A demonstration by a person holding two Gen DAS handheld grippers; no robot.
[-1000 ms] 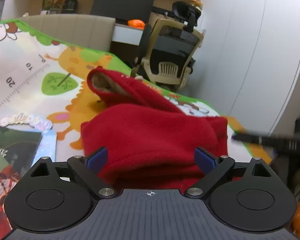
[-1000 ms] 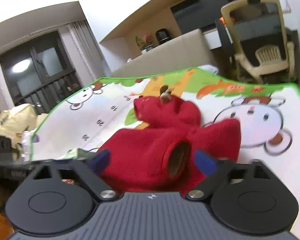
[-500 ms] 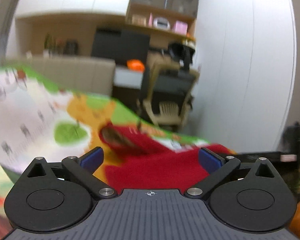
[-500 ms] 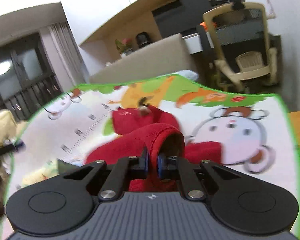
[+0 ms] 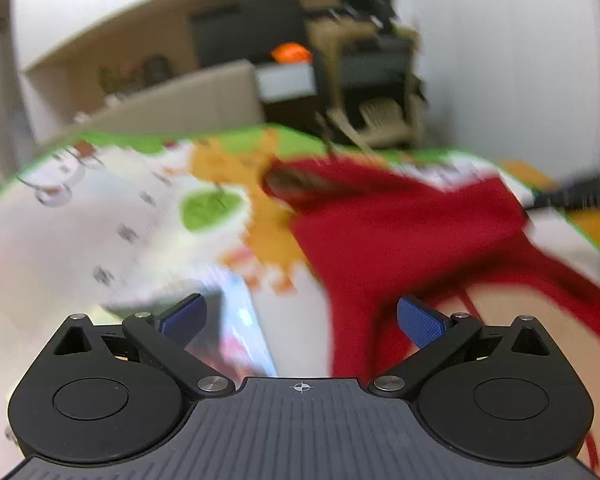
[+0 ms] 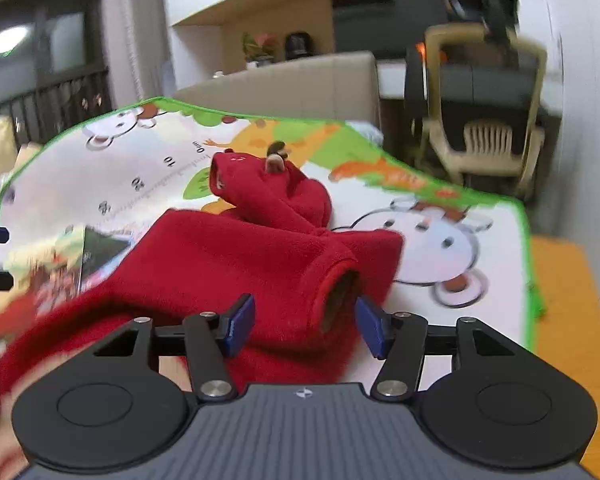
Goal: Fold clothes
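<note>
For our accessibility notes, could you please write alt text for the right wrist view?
The right gripper is open, its blue pads either side of a sleeve cuff of a red fleece garment lying on a cartoon animal play mat. A beige chair stands behind.

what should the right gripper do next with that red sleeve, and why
Probably close on the sleeve cuff. The right gripper is open with the cuff of the red fleece garment between its fingers, so it has no hold yet. The left gripper is open too, gripping nothing.
</note>
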